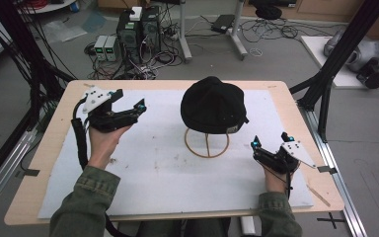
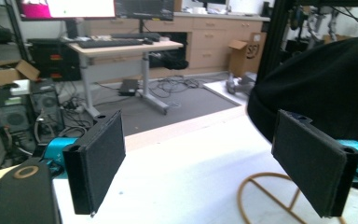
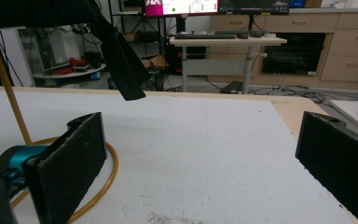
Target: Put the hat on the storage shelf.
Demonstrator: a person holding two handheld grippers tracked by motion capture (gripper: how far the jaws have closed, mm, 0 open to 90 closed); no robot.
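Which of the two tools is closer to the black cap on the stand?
The left tool: it sits level with the black cap, just to its side, jaws open. The right tool is lower, nearer the table's front edge.

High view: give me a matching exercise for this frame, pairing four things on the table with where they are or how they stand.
Things:
1. cap
2. stand
3. left tool
4. right tool

Places or states:
A. open, at the table's near right side
B. tan ring base resting on the white sheet
C. open, at the table's far left side
D. black, sitting on top of the stand

Pairs: 1-D, 2-B, 3-C, 4-A
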